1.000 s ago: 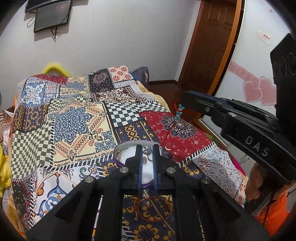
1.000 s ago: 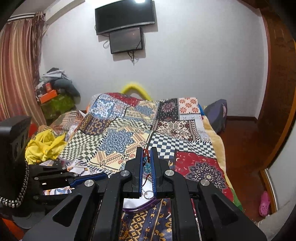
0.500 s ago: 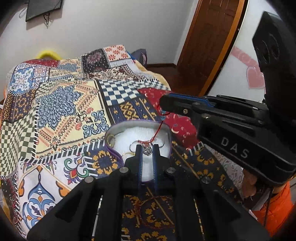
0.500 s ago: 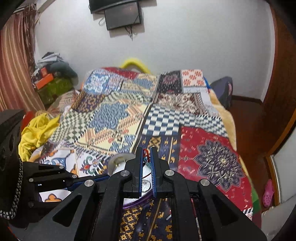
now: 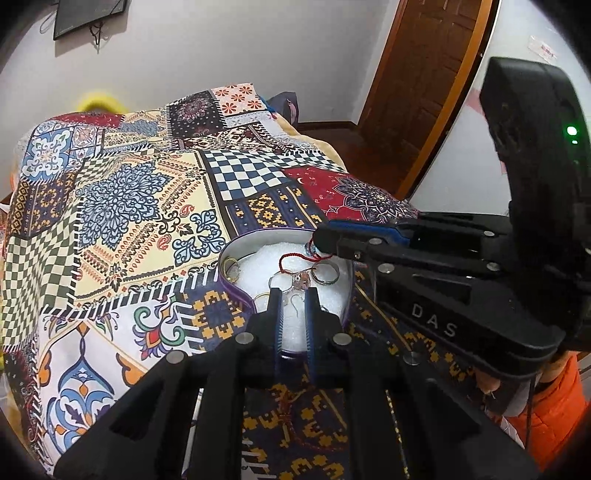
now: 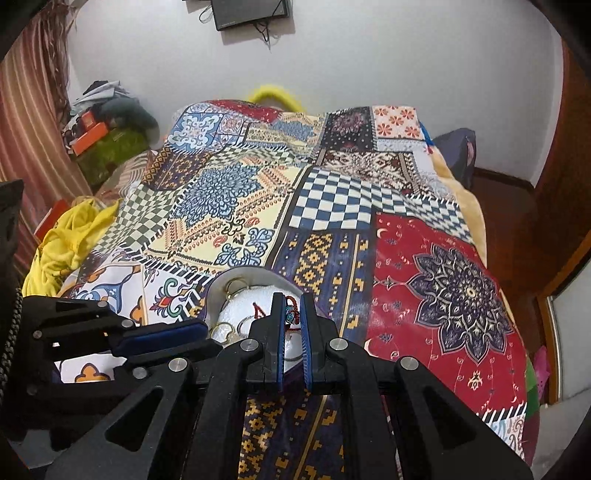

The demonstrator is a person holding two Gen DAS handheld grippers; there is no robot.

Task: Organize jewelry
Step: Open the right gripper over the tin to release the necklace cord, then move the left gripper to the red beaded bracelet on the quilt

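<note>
White walls and a dark wooden door [image 5: 417, 96] frame a bed spread with a patchwork quilt [image 6: 229, 206], a wall-mounted screen [image 6: 251, 11] above its far end. Near the quilt's front edge sits a heart-shaped tin [image 5: 231, 254] with a purple rim, lined with white padding [image 5: 266, 264] on which several rings [image 5: 325, 275] and hoop earrings [image 6: 236, 286] lie. Over it the right gripper [image 6: 291, 314] reaches in from the right side of the left camera's view, held roughly level, its tips just above the tin's far right edge. Its jaws are drawn close and pinch a red cord bracelet [image 5: 295, 256] with small teal beads, whose loose loop trails down to the left onto the padding, touching or nearly touching a ring. The left gripper [image 5: 293, 299] points straight forward at the near part of the tin, tips low over the padding beside the earrings, jaws slightly apart with nothing visibly between them. My judgement is that the coming move is a release: the bracelet's free end already lies inside the tin, left of and below the right tips, so parting them there should drop the rest inside. The left gripper is nearer the padding and could tidy the loop, though the cord might snag on the rings.
</note>
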